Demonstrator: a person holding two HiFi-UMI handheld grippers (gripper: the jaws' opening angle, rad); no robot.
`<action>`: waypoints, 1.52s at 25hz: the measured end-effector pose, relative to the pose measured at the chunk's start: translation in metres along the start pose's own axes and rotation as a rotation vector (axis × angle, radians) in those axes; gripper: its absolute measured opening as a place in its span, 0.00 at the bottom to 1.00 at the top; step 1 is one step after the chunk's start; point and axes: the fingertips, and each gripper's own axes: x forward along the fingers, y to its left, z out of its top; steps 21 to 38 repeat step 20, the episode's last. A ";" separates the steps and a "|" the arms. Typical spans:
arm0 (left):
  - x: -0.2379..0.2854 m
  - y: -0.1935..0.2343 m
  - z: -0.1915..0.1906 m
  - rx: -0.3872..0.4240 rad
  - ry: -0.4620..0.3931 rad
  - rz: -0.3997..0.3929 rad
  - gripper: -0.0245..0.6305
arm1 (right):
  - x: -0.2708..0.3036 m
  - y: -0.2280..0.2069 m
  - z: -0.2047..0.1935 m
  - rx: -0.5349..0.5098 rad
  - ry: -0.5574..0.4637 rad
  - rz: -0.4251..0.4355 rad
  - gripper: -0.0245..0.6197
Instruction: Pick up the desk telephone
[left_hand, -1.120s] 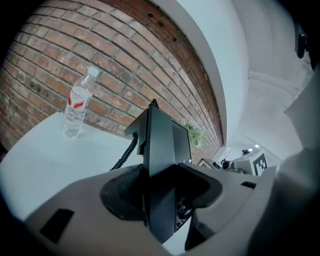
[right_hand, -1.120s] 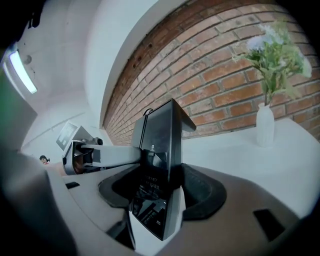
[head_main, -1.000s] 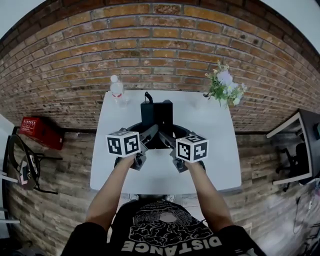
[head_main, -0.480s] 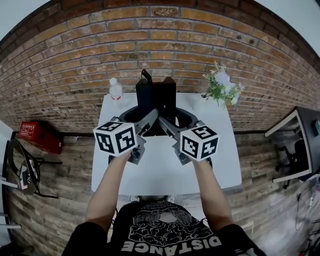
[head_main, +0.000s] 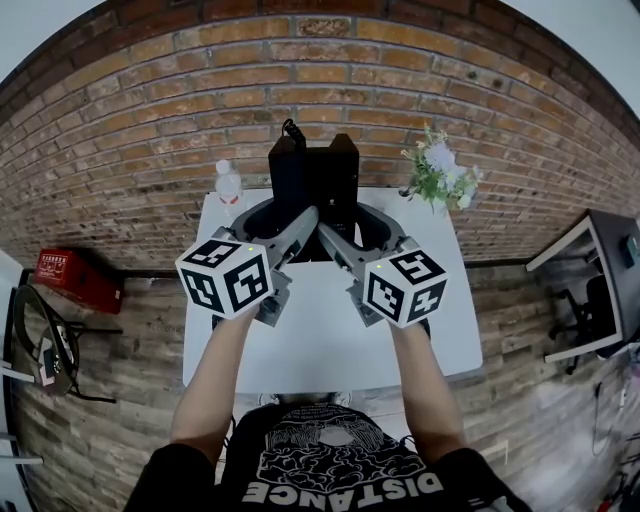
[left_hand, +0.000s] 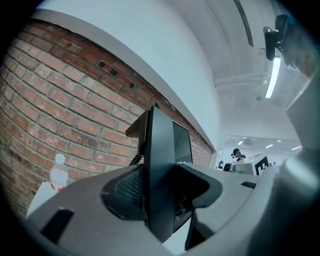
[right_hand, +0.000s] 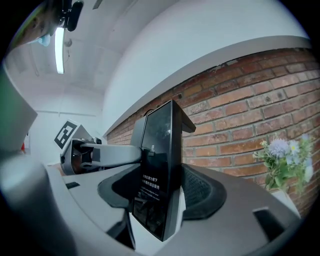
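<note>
Over on the left, a red box sits on the floor by the brick wall, well away from the white table. A clear water bottle with a red label stands upright at the table's far left corner; the left gripper view shows it too, off to the side of the jaws.

The left gripper reaches forward from the person's left hand, its marker cube nearest the body. In its own view the left gripper has its jaws standing wide, and the meshed pads press on either face of the black slab between them.

That slab is the desk telephone, held on edge between both grippers above the far side of the table, in front of the brick wall. Its lower corner hangs with bare white table beneath it.

The right gripper comes in from the other side, mirroring the first. In its own view the right gripper is just as wide, its jaws closed on the telephone's glossy dark face and back, with small white print showing on the face. The left gripper's jaw touches the telephone from beyond.

To the right, a small bunch of pale flowers stands at the table's far right corner, near the telephone but apart from it
</note>
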 end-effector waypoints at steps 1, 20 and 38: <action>0.000 0.000 0.001 0.000 -0.001 -0.001 0.36 | 0.000 0.000 0.001 -0.001 -0.001 -0.001 0.43; -0.001 0.004 -0.004 -0.017 0.009 0.008 0.36 | 0.003 0.000 -0.004 -0.012 0.021 0.005 0.43; -0.001 0.004 -0.004 -0.017 0.009 0.008 0.36 | 0.003 0.000 -0.004 -0.012 0.021 0.005 0.43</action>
